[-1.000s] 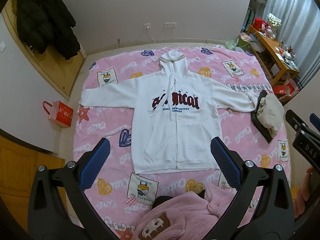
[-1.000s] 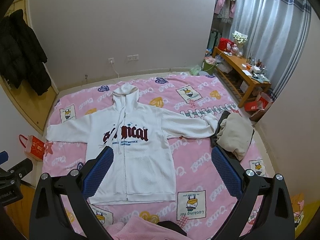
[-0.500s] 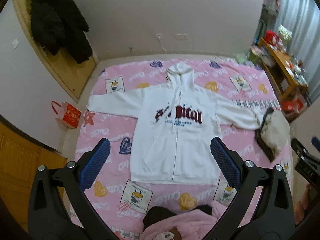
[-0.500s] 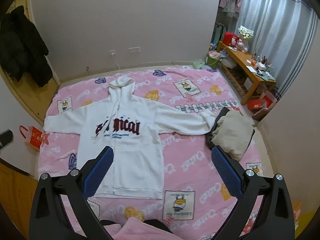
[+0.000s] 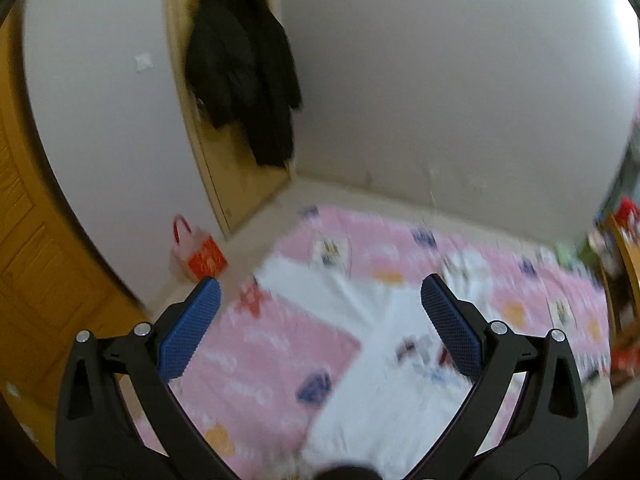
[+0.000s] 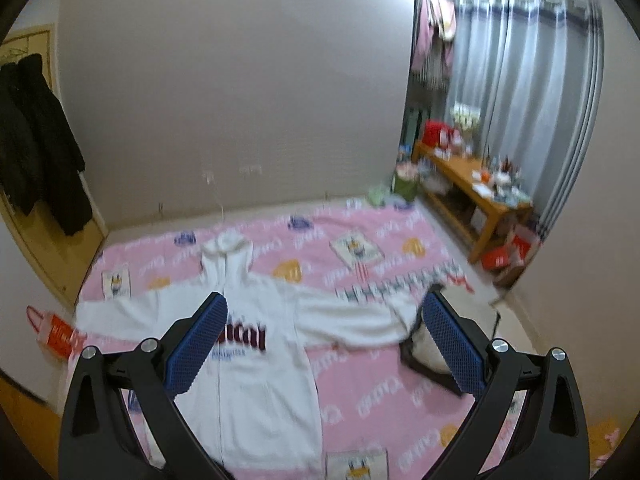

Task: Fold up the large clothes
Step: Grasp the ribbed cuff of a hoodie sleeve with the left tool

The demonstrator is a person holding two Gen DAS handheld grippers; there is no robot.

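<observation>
A white zip hoodie (image 6: 264, 344) with dark red lettering lies flat and face up on the pink patterned bed cover (image 6: 360, 380), sleeves spread out to both sides. In the blurred left wrist view the hoodie (image 5: 380, 380) fills the lower middle, its left sleeve reaching toward the bed's left edge. My left gripper (image 5: 320, 320) is open and held above the bed, over the left sleeve side, holding nothing. Also open and empty, my right gripper (image 6: 324, 332) hovers high over the hoodie's chest and right sleeve.
A pile of beige and dark clothes (image 6: 432, 344) lies on the bed by the right sleeve's cuff. A red bag (image 5: 200, 256) stands on the floor left of the bed. Black coats (image 5: 244, 92) hang on the left wall. A wooden table (image 6: 472, 184) with clutter stands at the right by the curtains.
Both views have tilted up and swung: the left gripper has turned left toward the sleeve and the wall, and the right view has come lower and closer to the hoodie. The hoodie has not moved.
</observation>
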